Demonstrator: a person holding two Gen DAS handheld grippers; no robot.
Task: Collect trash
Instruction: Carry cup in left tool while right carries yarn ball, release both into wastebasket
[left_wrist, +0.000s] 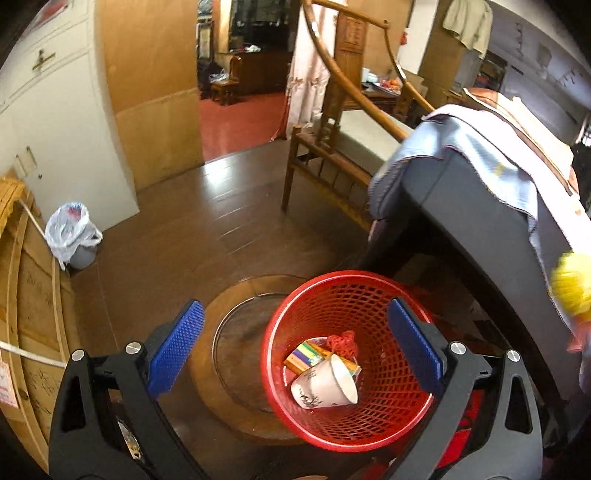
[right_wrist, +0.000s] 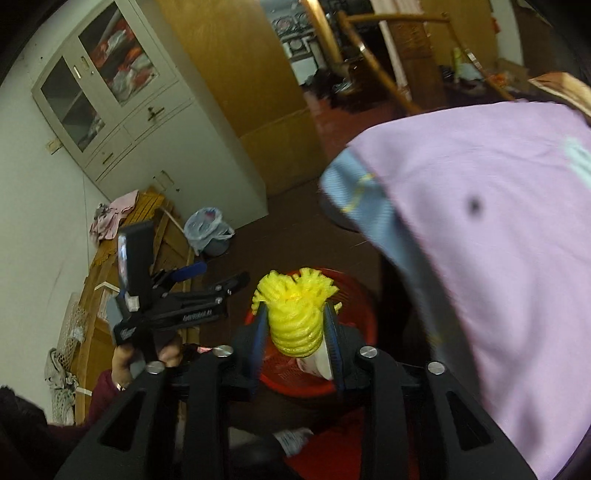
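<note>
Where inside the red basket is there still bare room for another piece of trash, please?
The red basket is free along its near and right mesh wall. Crowded at the far left: the paper cup, coloured box and red cord lie together.

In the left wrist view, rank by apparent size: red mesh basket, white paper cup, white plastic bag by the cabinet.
1. Red mesh basket
2. White paper cup and white plastic bag: similar; the bag is farther, so unranked.

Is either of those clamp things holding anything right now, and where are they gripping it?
The right gripper has a yellow foam net sleeve between its pads, at its lower ribbed part, above the red basket. The left gripper is open and empty.
</note>
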